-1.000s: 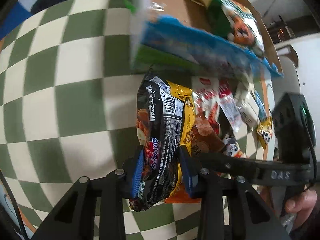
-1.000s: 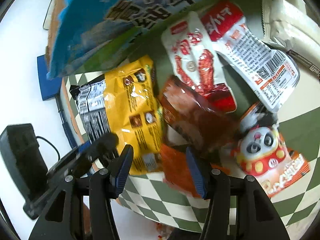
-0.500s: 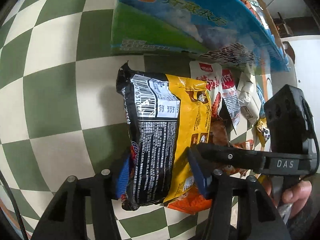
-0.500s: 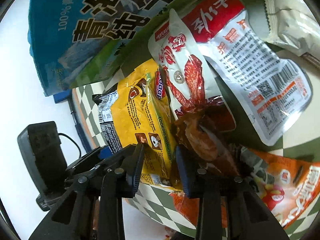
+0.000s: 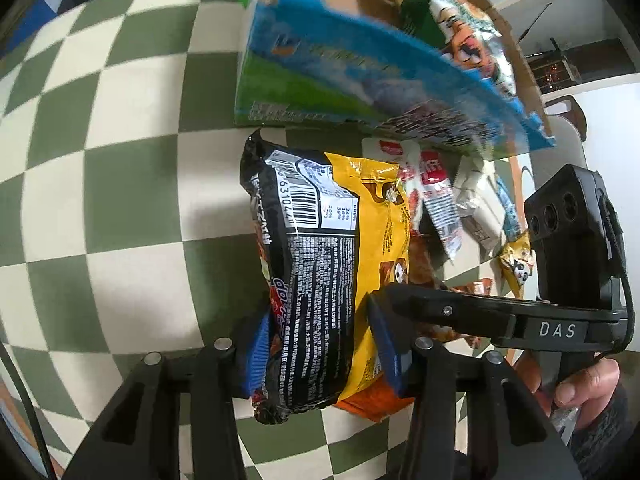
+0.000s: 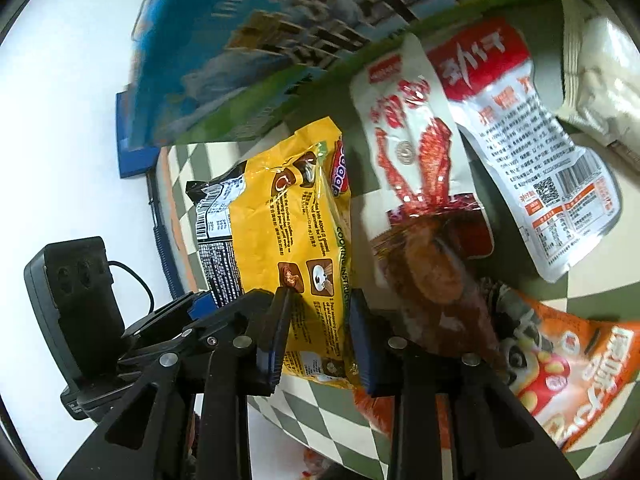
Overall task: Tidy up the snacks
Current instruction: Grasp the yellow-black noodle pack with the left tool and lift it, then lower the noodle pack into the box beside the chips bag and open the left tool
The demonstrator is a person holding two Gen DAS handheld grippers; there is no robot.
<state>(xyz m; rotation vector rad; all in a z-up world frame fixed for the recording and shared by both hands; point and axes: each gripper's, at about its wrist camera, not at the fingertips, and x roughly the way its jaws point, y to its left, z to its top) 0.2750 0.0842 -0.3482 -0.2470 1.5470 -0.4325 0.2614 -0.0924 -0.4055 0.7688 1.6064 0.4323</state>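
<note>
Both the left gripper [image 5: 320, 344] and right gripper [image 6: 318, 334] have just closed, clamping the noodle pack [image 5: 320, 264] beside the blue carton [image 5: 360, 80]; other snacks [image 6: 532, 152] beside it remain loose, so sorting looks early.

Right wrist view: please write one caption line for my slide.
Both grippers close on one yellow-and-black plastic noodle packet among snack bags on a green-and-cream checked tablecloth.

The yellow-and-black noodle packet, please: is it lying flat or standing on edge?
On edge: the noodle packet stands narrow between both grippers' pads, broad faces sideways.
</note>
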